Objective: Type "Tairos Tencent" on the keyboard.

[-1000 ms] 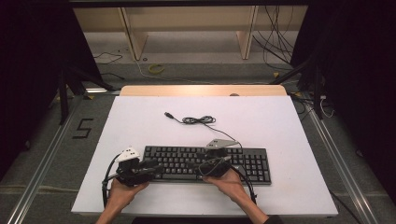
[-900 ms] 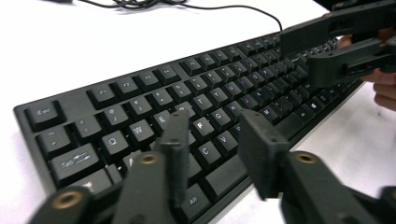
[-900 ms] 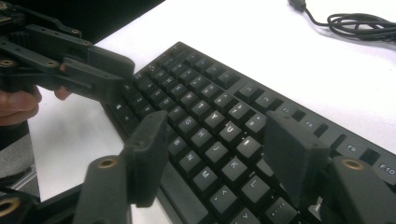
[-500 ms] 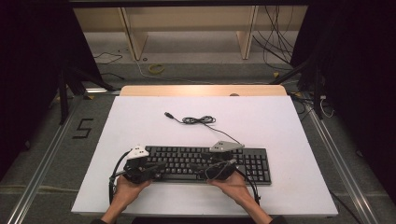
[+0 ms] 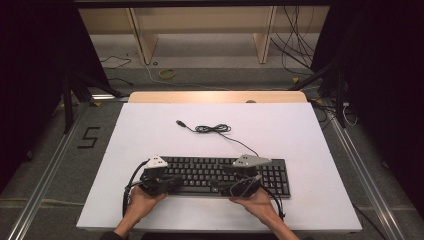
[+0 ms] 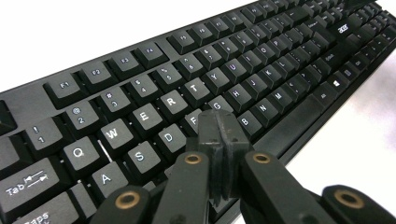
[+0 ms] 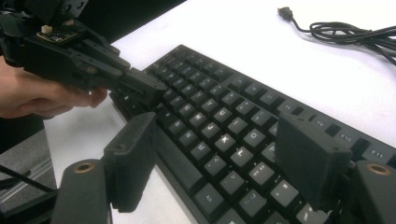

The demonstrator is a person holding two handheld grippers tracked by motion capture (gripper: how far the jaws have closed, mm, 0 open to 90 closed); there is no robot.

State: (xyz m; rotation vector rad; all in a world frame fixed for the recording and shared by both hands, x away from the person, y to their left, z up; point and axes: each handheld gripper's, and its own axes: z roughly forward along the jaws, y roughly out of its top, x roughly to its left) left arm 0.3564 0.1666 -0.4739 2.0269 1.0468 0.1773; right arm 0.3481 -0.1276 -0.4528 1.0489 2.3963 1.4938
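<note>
A black keyboard (image 5: 220,172) lies near the table's front edge, and its cable (image 5: 212,129) coils behind it on the white top. My left gripper (image 5: 175,182) is shut with nothing in it. In the left gripper view its tips (image 6: 218,126) sit over the F and G keys of the keyboard (image 6: 261,70); contact cannot be told. My right gripper (image 5: 219,186) is open and its jaws have just been opening. In the right gripper view it (image 7: 217,140) straddles the keyboard's (image 7: 210,107) middle keys with nothing pressed. The left gripper (image 7: 140,86) points in from the left there.
The cable's USB plug (image 7: 285,12) lies loose on the white table (image 5: 300,130) behind the keyboard. A wooden strip (image 5: 215,96) borders the table's far edge. Beyond it are shelving legs and floor cables.
Both hands have shifted a little to the right along the keyboard's front. The left gripper's jaws have closed together, and the right gripper's jaws have spread wider.
</note>
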